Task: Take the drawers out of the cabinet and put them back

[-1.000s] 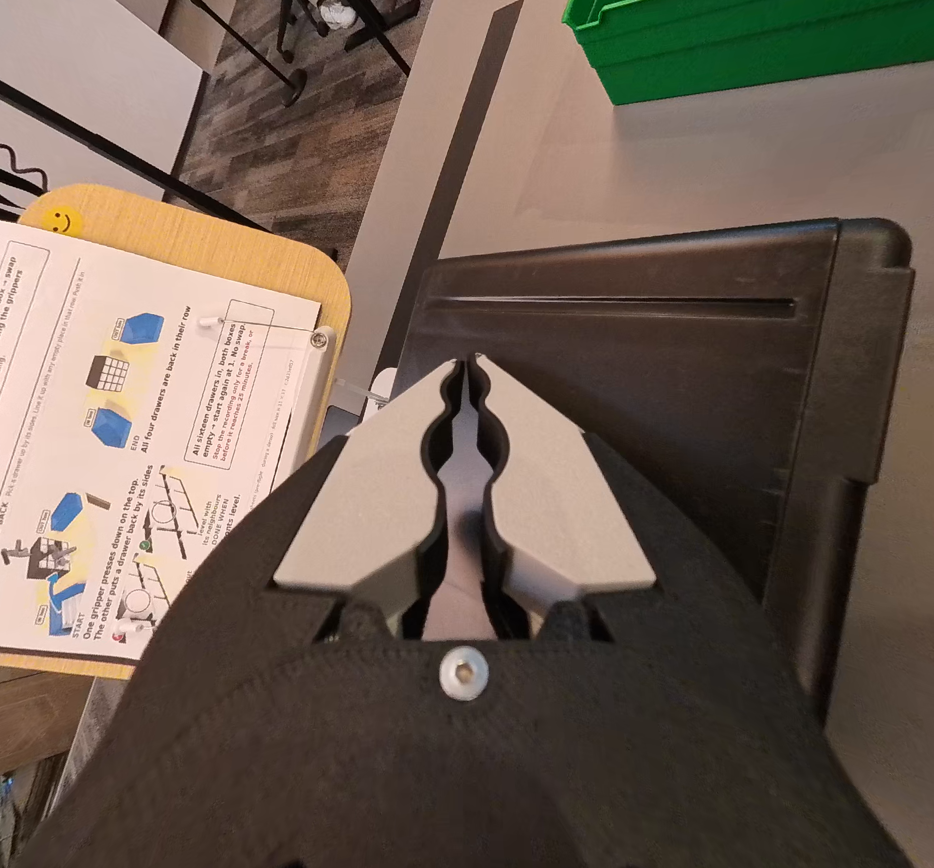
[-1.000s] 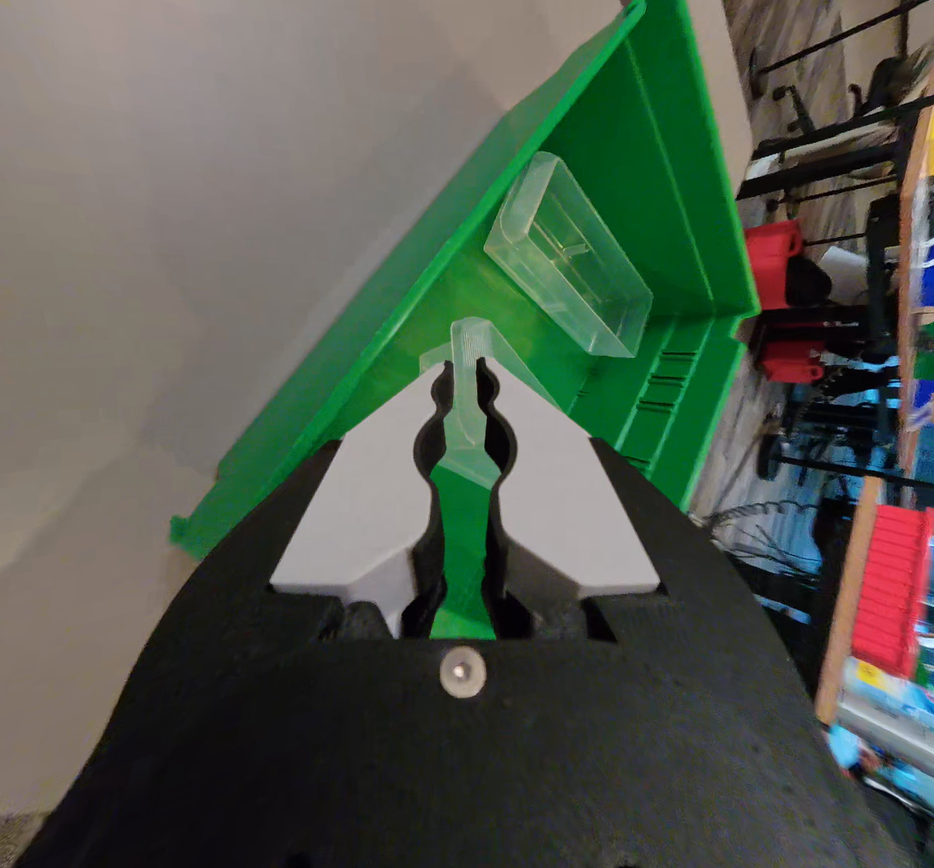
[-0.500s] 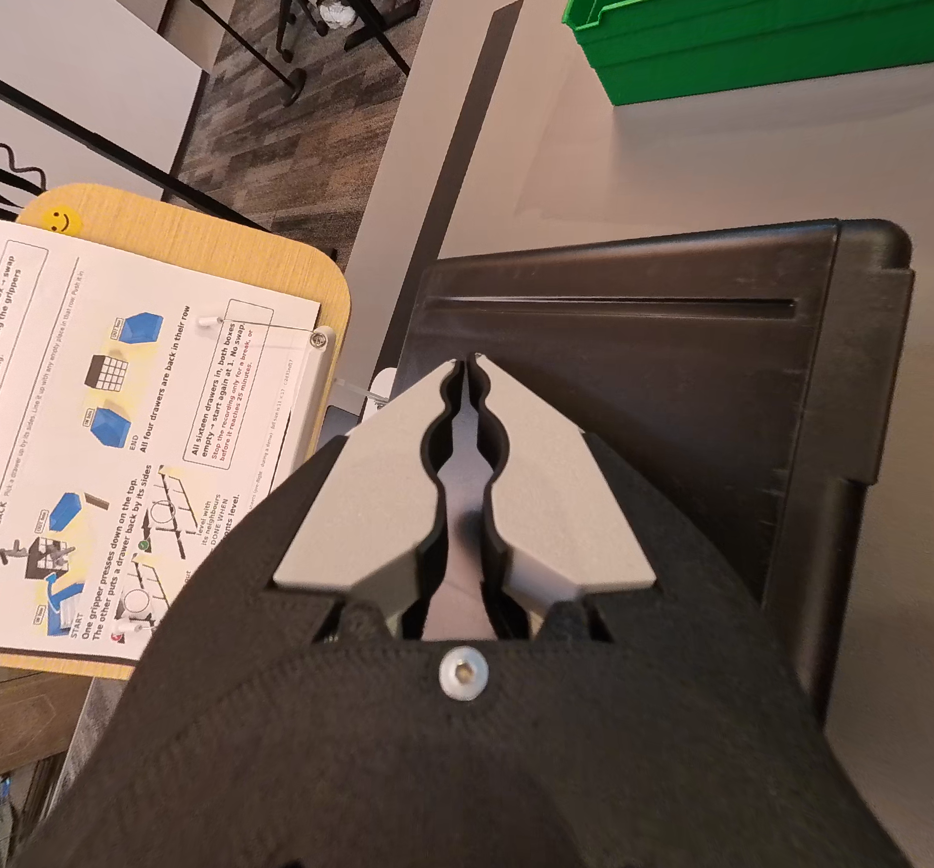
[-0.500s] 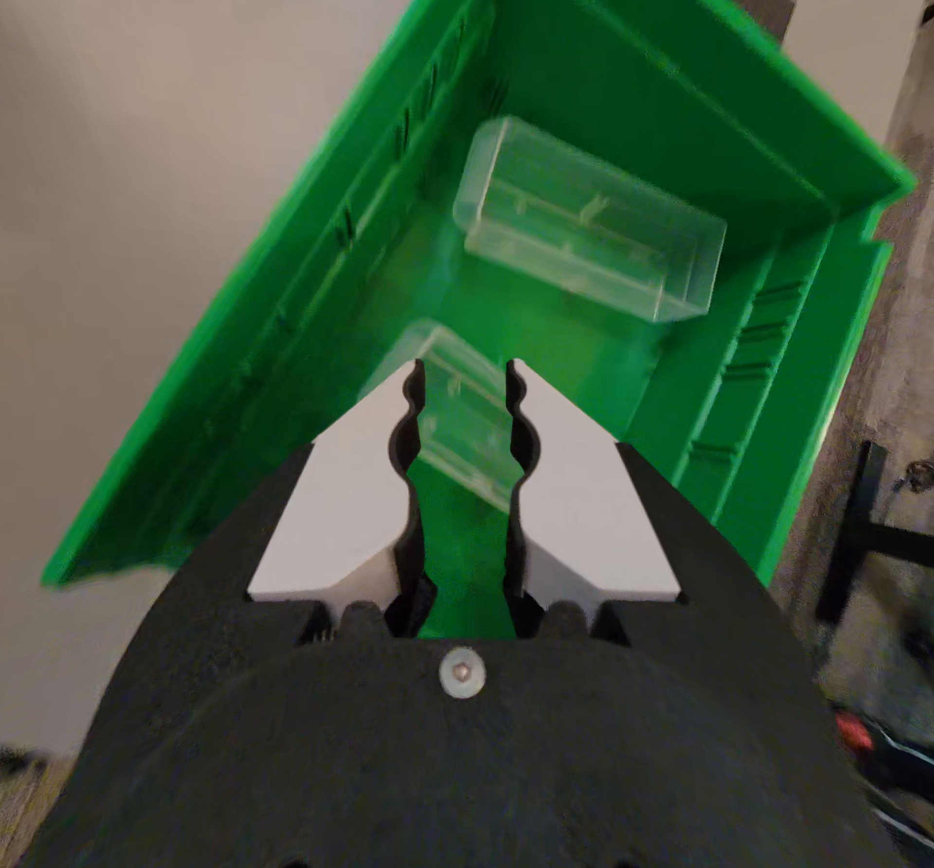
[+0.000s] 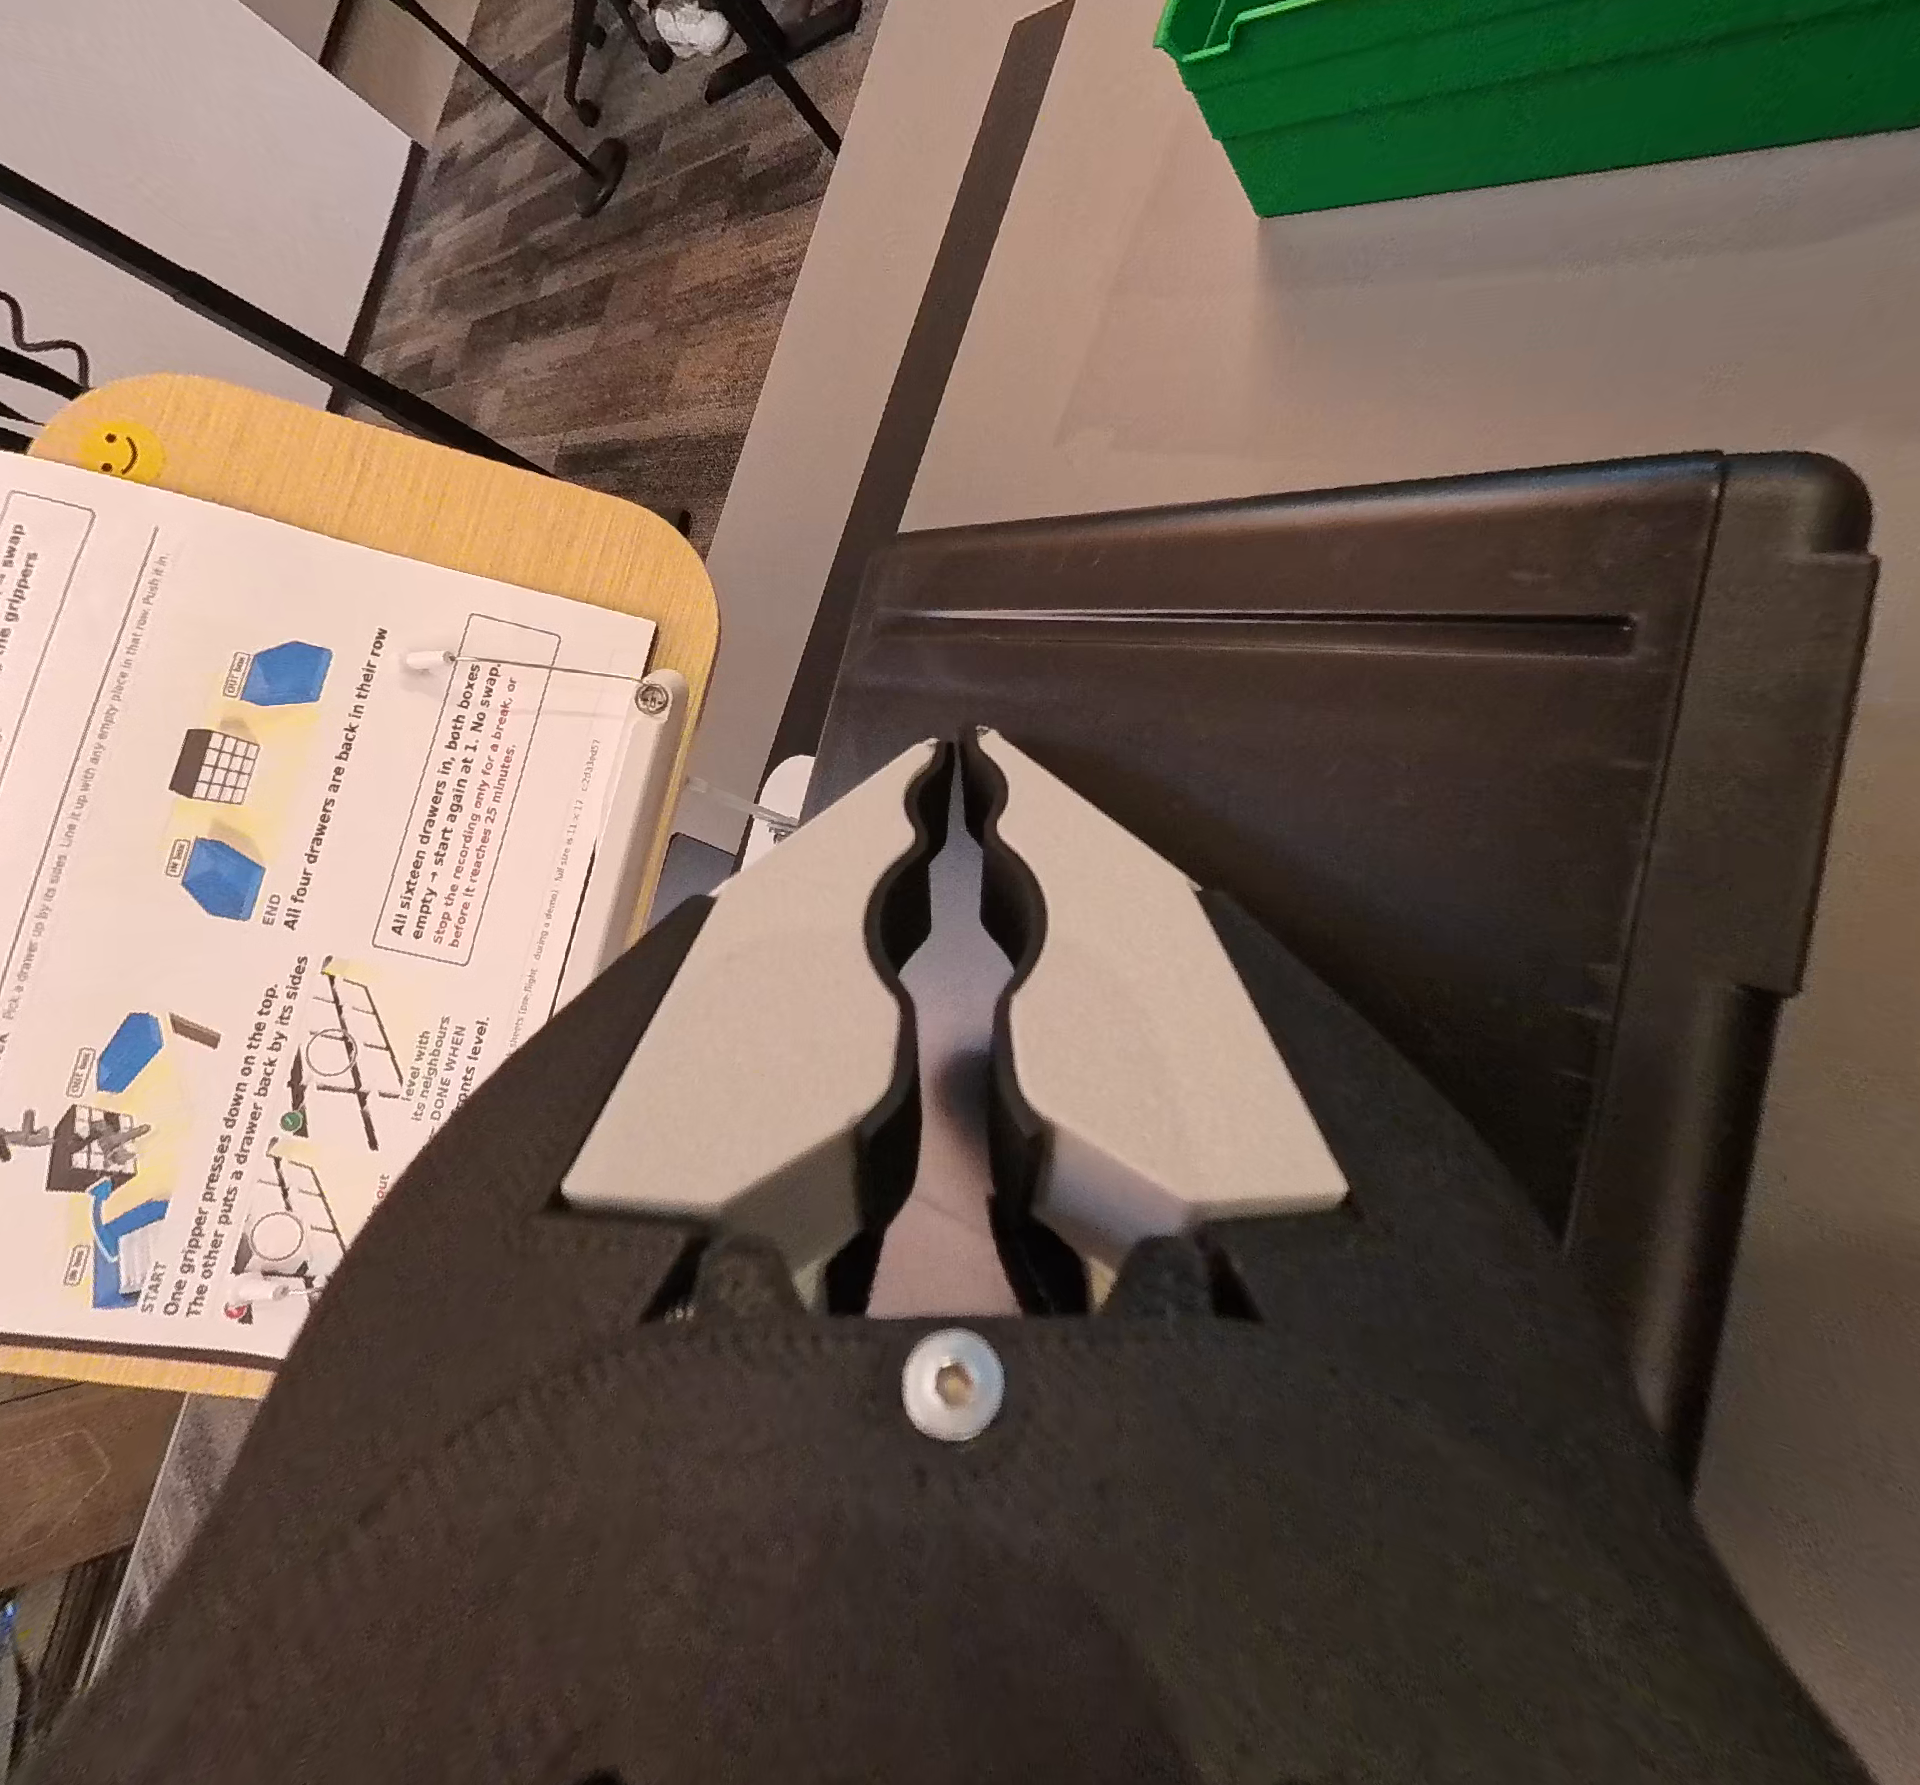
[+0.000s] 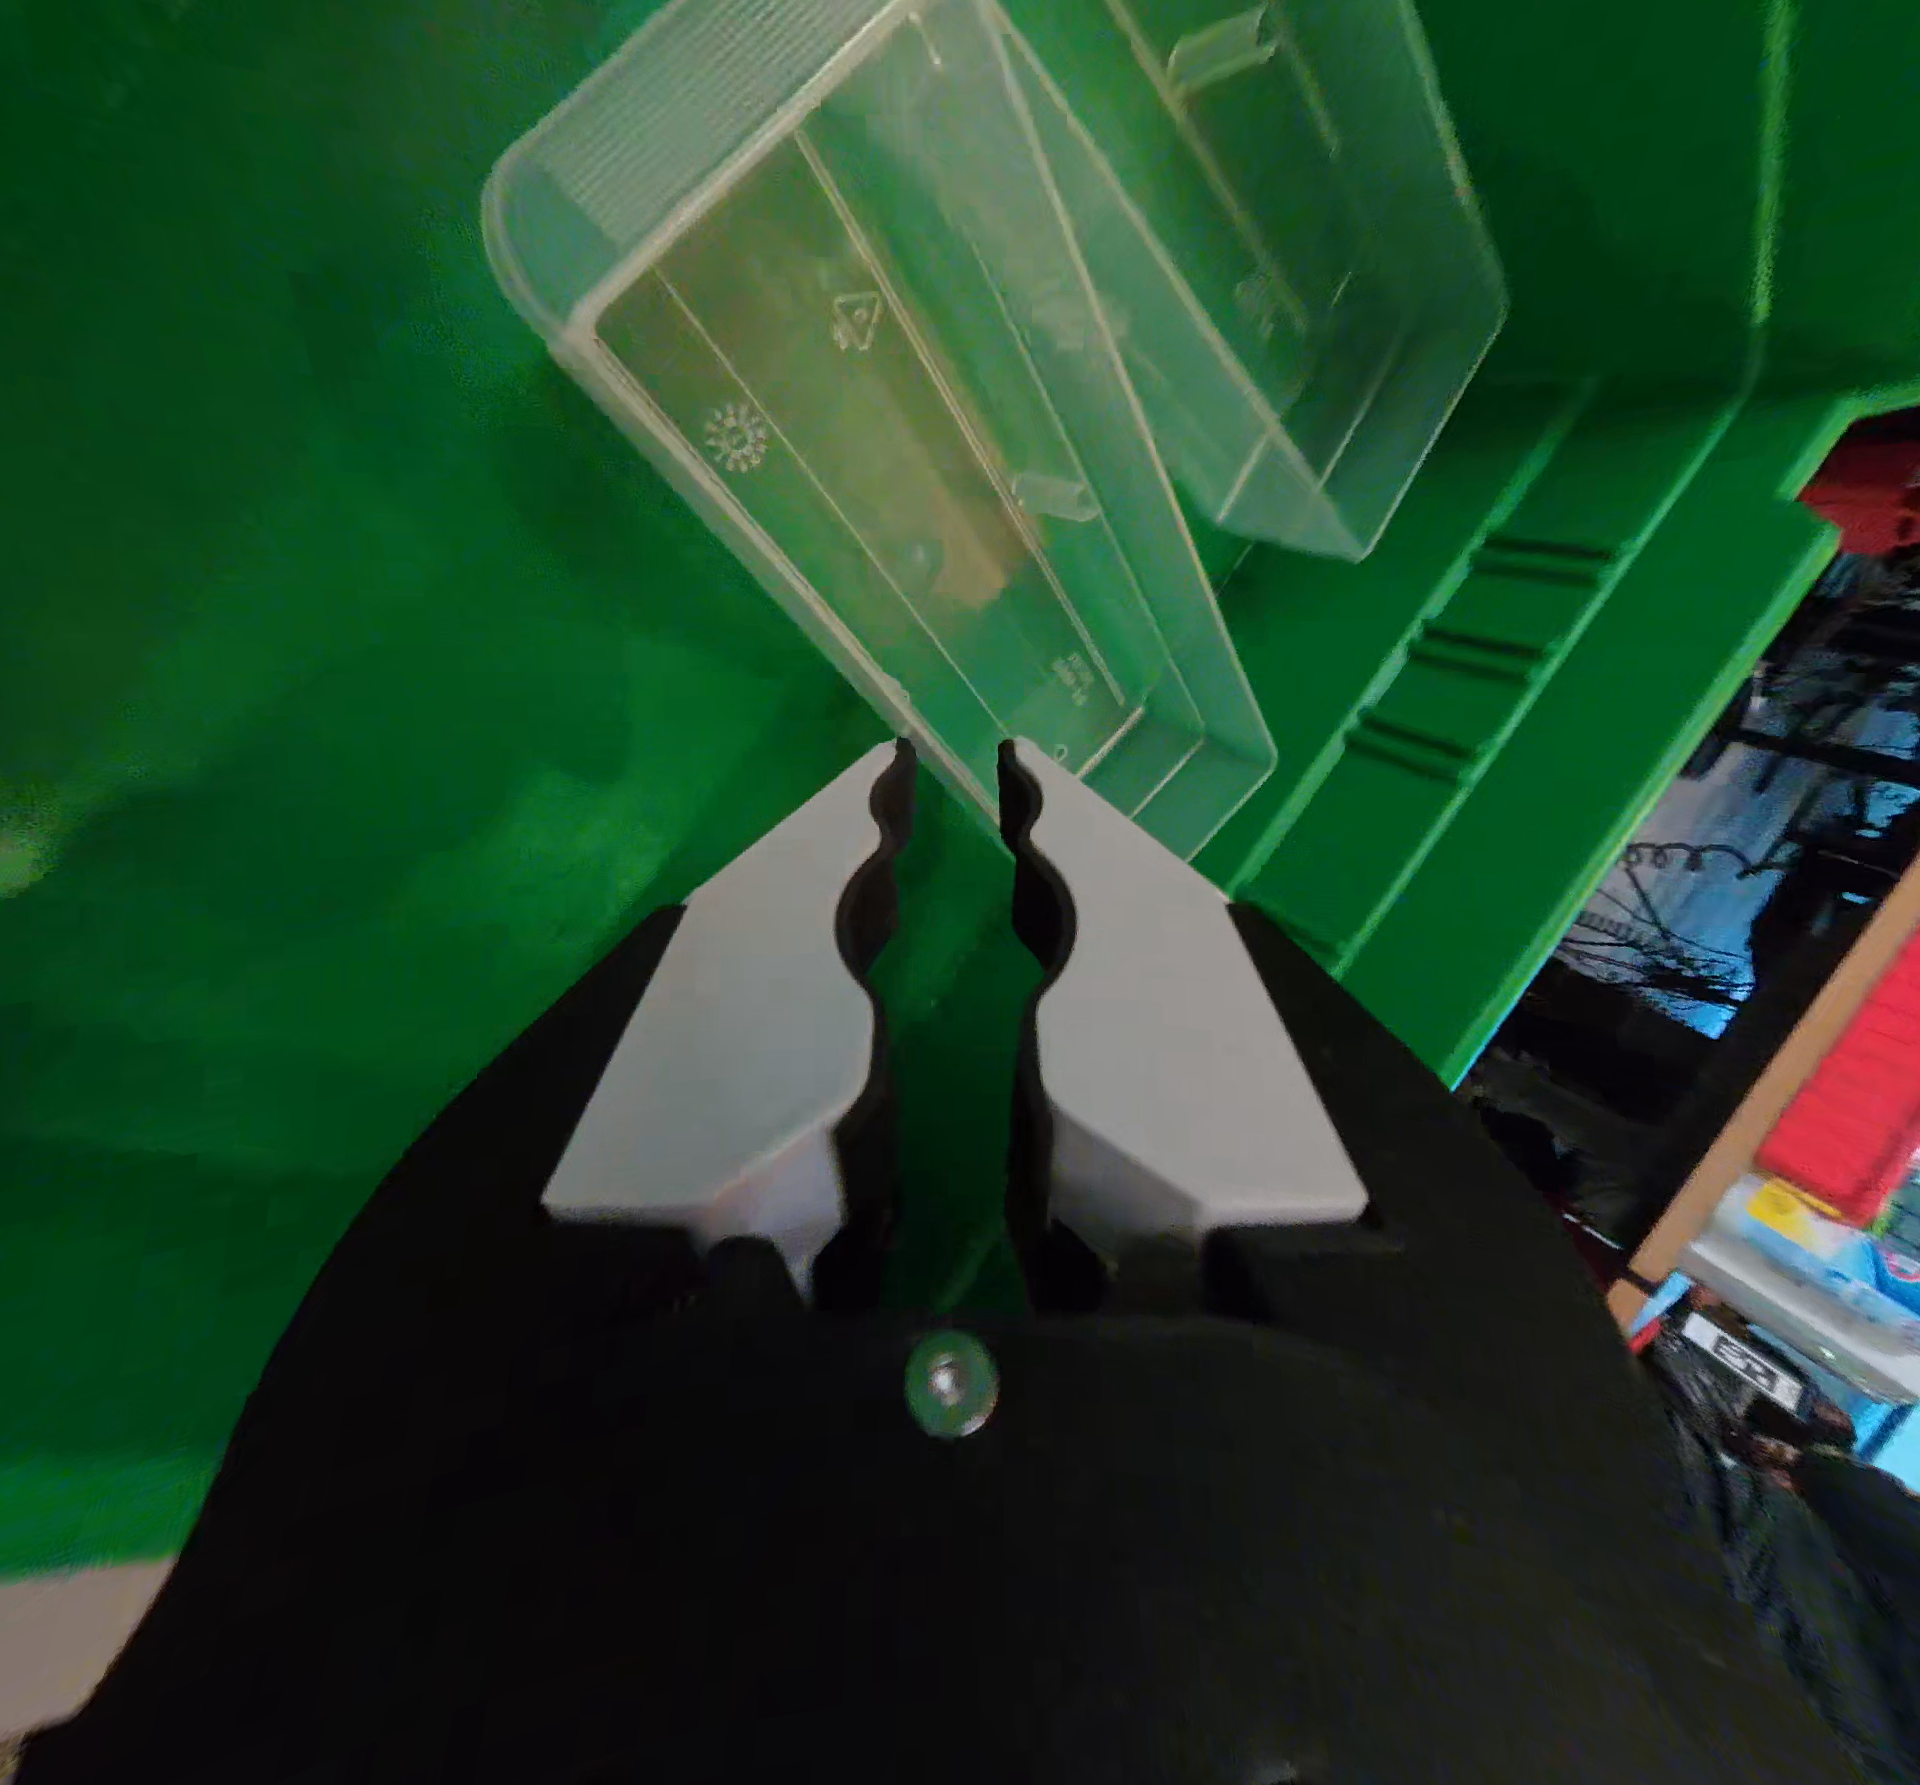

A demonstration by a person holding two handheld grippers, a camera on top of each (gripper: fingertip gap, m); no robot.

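Observation:
My left gripper [image 5: 958, 750] is shut and empty, its tips resting over the top of the black cabinet [image 5: 1351, 800]. My right gripper [image 6: 951, 759] is open and empty inside the green bin [image 6: 1507, 748], just in front of a clear plastic drawer [image 6: 852, 405] that lies tilted with its underside towards me. A second clear drawer [image 6: 1299, 229] lies behind it, partly under it. The green bin also shows in the left wrist view [image 5: 1558, 73], at the top right beyond the cabinet, with clear plastic inside.
A grey table [image 5: 1351, 333] carries the cabinet and bin. A wooden side table [image 5: 665, 582] with an instruction sheet [image 5: 260, 852] stands left of it. Beyond are dark flooring, black stands and, in the right wrist view, shelves [image 6: 1818, 1164] at the right.
My right gripper let go of the clear drawer it held by the handle, opened, and moved down into the green bin. The left gripper has not moved.

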